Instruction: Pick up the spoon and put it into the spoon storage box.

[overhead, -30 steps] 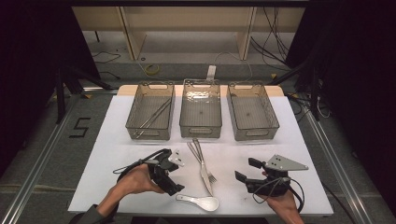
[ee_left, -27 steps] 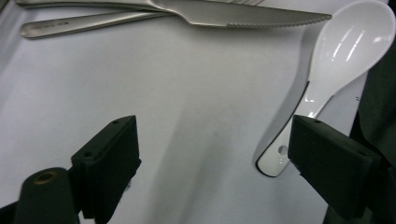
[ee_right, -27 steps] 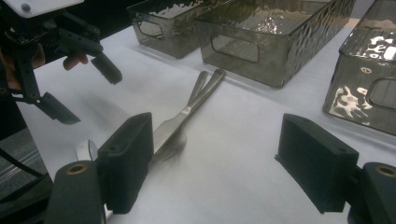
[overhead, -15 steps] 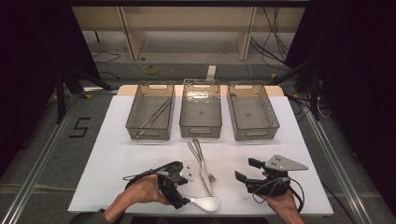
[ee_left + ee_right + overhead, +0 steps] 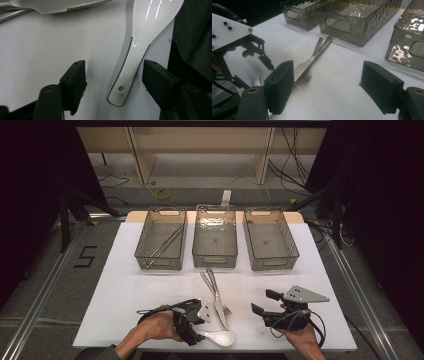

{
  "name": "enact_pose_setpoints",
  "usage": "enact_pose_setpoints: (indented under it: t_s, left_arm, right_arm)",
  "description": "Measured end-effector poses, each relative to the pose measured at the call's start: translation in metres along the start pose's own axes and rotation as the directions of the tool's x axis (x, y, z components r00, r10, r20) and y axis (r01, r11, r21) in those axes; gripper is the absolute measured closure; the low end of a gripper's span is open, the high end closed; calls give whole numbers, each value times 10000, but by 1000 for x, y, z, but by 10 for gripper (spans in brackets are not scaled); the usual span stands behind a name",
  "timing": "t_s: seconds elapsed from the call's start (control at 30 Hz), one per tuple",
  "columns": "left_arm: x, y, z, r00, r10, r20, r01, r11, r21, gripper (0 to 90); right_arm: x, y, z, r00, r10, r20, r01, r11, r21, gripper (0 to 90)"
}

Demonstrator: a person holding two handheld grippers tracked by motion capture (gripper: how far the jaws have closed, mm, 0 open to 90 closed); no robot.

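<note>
Hands came in from the near edge of the white rectangular table (image 5: 125,285), each holding a black two-jaw gripper. At the left, the left gripper (image 5: 199,336) lay low and almost level over the table, pointing to the right at the glossy white ceramic soup spoon (image 5: 219,337). Its jaws had just been closing, but they were not shut: in the left gripper view the handle of the spoon (image 5: 130,75) lay flat on the table between the two black pads (image 5: 75,82), nearer to the right pad, and I could not see that any pad pressed it. The bowl of the spoon pointed away from the gripper, close to the near edge of the table.

Just beyond the spoon lay a silver metal knife and fork (image 5: 216,292), crossing each other near the middle of the table. At the right, the right gripper (image 5: 264,303) was held a little above the table, its jaws wide apart with nothing between them, pointing up-left toward the cutlery.

Behind, three smoky transparent plastic bins stood side by side: the left bin (image 5: 142,247) held thin sticks, the middle bin (image 5: 215,260) and the right bin (image 5: 290,252) looked bare. Between bins and cutlery the white surface was free. Around the table the room was dark, with cables on the grey floor (image 5: 45,285).
</note>
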State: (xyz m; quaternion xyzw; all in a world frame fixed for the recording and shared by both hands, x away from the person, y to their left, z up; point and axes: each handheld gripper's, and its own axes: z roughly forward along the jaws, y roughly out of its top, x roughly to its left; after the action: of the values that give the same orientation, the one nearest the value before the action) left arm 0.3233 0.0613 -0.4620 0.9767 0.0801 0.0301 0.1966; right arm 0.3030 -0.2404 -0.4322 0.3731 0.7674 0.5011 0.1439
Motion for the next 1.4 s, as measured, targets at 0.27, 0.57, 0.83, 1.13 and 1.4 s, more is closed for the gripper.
enact_pose_setpoints:
  t_s: [0.27, 0.57, 0.83, 1.13, 1.4]
  left_arm:
    - [-3, 4, 5, 9984, 484, 299, -489, 9987, 143, 489]
    - [-3, 3, 4, 9962, 582, 649, -590, 9982, 112, 641]
    - [-2, 0, 2, 9910, 992, 904, -1001, 9950, 56, 745]
    - [-3, -2, 1, 9857, 1402, 934, -1409, 9900, 4, 756]
    - [-3, -3, -2, 9852, 1378, 1022, -1393, 9902, 78, 757]
  right_arm:
    - [0, 0, 0, 10000, 2, -8, -2, 10000, 2, 276]
    - [0, 0, 0, 10000, 1, -14, -1, 10000, -31, 277]
    - [-1, 1, -1, 10000, 43, -7, -43, 10000, -23, 277]
    - [0, 1, -1, 10000, 37, 3, -37, 10000, -55, 278]
    - [-1, 1, -1, 10000, 23, 11, -23, 10000, -66, 279]
